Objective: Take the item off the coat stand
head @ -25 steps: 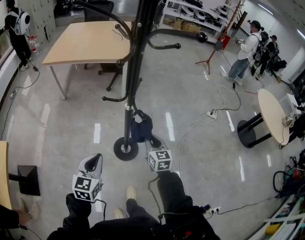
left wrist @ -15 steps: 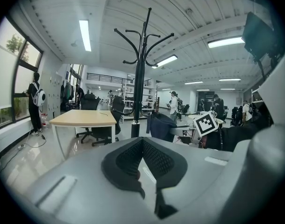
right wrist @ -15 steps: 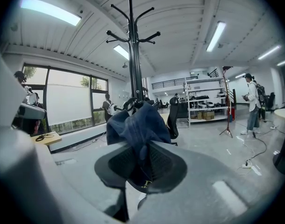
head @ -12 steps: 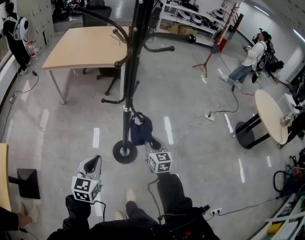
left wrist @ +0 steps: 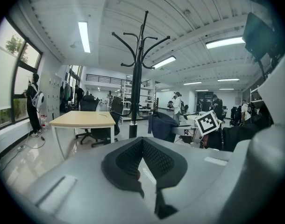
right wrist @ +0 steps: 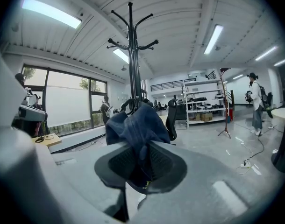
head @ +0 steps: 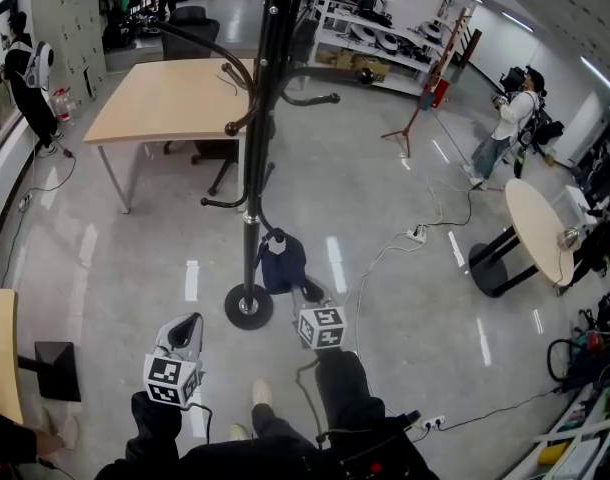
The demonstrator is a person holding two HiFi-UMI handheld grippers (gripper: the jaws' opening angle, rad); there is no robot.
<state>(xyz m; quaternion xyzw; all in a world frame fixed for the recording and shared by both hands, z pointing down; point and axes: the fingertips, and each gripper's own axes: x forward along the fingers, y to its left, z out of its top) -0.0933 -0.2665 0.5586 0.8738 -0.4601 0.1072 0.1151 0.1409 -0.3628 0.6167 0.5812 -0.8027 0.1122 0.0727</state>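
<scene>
While the blue cloth (right wrist: 133, 125) is pinched by the fingers (right wrist: 115, 164) of the right gripper (right wrist: 141, 167), it is best lifted up off the coat stand (head: 268, 88). The fingers of the left gripper (left wrist: 141, 158) are pressed together, empty.

Bright ceiling strip lights (left wrist: 84, 36) glare off the floor (head: 385, 198); fisheye edges bend.

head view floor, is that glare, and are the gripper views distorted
Head view: yes, white streaks of glare on the glossy floor. Left gripper view: fisheye, black corners, coat stand sharp. Right gripper view: same fisheye, window left of the dark blue garment washed out.
</scene>
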